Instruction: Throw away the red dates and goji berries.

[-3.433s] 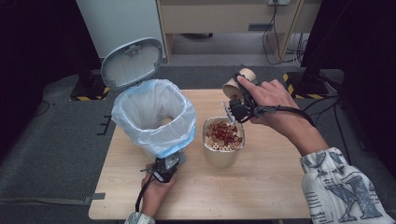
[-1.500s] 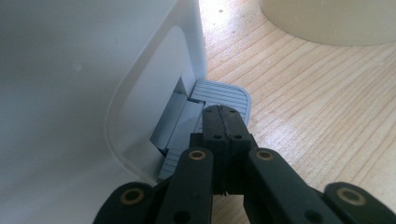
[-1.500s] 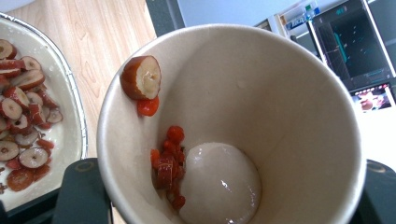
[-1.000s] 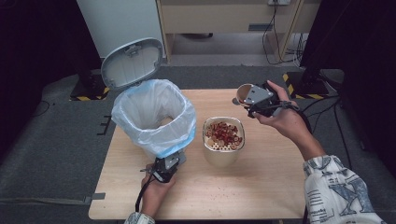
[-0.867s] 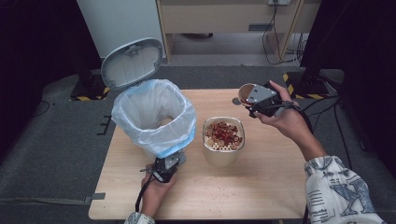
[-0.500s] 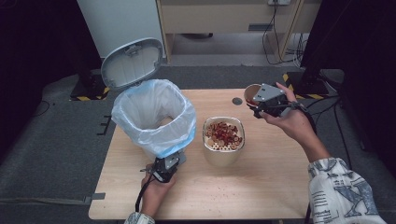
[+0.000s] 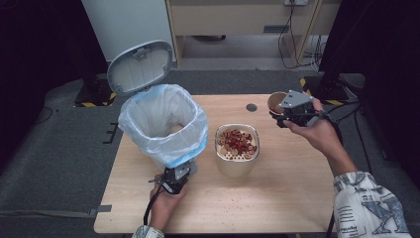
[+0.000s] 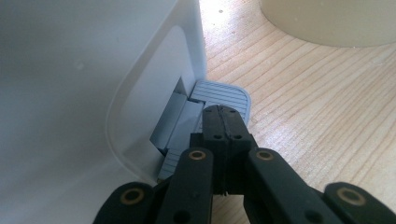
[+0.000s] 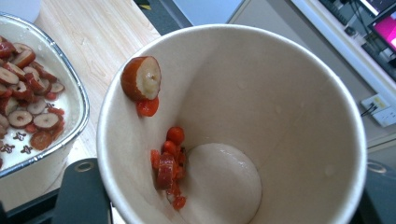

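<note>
My right gripper (image 7: 291,112) is shut on a paper cup (image 7: 275,101) and holds it tilted above the table's far right. In the right gripper view the cup (image 9: 280,93) sits between the jaws of the right gripper (image 9: 229,205). One date slice (image 9: 141,79) sticks near its rim and a few red bits (image 9: 168,168) lie near its bottom. A cream bowl (image 7: 221,163) with a metal strainer rim (image 9: 80,95) holds red date slices (image 7: 237,141) at the table's middle. My left gripper (image 7: 176,178) is shut, and its tips (image 8: 223,114) rest on the grey pedal (image 8: 229,93) of a white bin (image 7: 163,124).
The bin has a blue bag liner (image 7: 171,153) and its lid (image 7: 141,67) stands open at the back. A small dark round spot (image 7: 251,107) marks the table behind the bowl. Cabinets and cables stand beyond the table's far edge (image 7: 233,96).
My right hand has carried the cup away from above the bowl toward the right and slightly down. The left gripper has stayed on the pedal.
</note>
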The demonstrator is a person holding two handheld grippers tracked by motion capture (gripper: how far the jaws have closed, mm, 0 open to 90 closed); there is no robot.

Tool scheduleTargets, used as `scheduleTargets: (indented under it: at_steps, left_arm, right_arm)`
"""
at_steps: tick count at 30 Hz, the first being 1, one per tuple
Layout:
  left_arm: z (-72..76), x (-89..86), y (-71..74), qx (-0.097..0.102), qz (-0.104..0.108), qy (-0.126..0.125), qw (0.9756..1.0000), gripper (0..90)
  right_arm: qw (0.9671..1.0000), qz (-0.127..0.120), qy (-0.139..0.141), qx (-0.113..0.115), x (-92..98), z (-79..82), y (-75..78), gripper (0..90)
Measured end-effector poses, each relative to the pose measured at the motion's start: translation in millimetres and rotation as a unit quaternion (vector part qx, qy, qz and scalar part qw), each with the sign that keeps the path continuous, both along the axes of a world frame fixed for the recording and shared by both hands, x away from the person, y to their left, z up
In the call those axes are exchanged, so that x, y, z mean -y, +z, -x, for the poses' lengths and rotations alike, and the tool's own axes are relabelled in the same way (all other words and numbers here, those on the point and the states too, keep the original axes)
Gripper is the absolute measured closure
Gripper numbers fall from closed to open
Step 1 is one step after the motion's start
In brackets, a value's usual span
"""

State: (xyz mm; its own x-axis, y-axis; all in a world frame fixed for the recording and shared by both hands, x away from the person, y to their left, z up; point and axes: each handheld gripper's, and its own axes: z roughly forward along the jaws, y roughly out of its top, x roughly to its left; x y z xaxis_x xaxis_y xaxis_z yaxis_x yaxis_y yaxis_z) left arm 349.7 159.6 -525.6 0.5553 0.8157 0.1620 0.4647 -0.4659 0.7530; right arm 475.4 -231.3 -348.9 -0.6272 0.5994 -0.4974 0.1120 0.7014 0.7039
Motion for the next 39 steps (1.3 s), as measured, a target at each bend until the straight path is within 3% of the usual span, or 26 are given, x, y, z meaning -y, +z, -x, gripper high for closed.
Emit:
scheduleTargets:
  at_steps: [15,18,27,39]
  left_arm:
    - [0.4,0.2,-0.2,0.0,0.001,0.002,1.0,89.5]
    - [0.5,0.2,-0.2,0.0,0.002,0.002,1.0,89.5]
    - [0.5,0.6,-0.1,0.0,0.001,0.002,1.0,89.5]
    - [0.5,0.5,-0.1,0.0,0.001,0.002,1.0,89.5]
  right_arm:
    - [0.9982,-0.047,-0.015,-0.034,15.5,-4.1,-11.3,31.2]
    - [0.9965,-0.064,-0.016,-0.051,18.9,-5.0,-13.1,31.2]
    - [0.9943,-0.081,-0.015,-0.067,25.6,-6.3,-14.1,31.2]
    - [0.9869,-0.122,-0.011,-0.105,41.0,-8.0,-15.6,31.3]
